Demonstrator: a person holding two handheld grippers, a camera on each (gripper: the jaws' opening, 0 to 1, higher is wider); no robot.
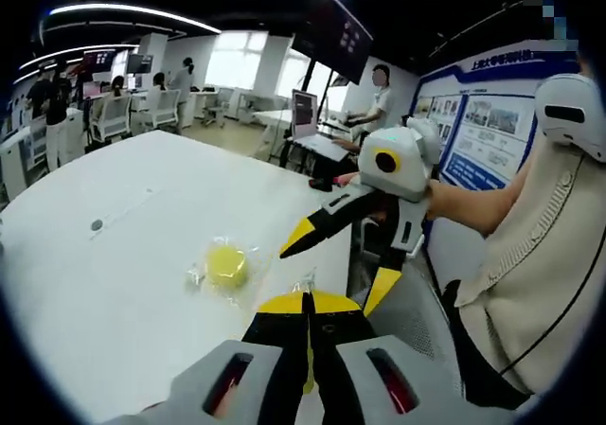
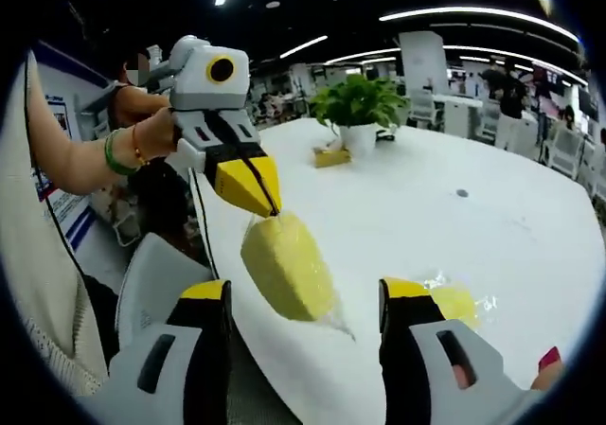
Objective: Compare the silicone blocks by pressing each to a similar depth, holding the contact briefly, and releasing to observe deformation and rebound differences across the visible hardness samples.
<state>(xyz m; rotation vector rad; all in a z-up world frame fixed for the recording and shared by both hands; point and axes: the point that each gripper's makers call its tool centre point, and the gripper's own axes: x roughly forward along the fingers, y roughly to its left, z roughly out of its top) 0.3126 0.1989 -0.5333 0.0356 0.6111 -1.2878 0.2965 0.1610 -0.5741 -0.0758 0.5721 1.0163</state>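
Note:
A yellow silicone block [image 2: 284, 264] in a clear plastic bag hangs in the air over the table's edge. My left gripper [image 2: 263, 207] is shut on the top of that bag; in the left gripper view its jaws [image 1: 308, 302] are closed on a bit of plastic. My right gripper [image 2: 308, 292] is open, with one jaw on each side of the hanging block and not touching it. It enters the left gripper view from the right [image 1: 336, 266]. A second bagged yellow block [image 1: 227, 264] [image 2: 454, 302] lies on the white table [image 1: 123, 283].
A potted plant [image 2: 355, 113] and a small yellow object [image 2: 331, 155] stand at the table's far end. A small dark disc [image 1: 97, 224] is set into the tabletop. A laptop [image 1: 305, 113], chairs and several people are beyond. The person's arm [image 1: 473, 203] is at the right.

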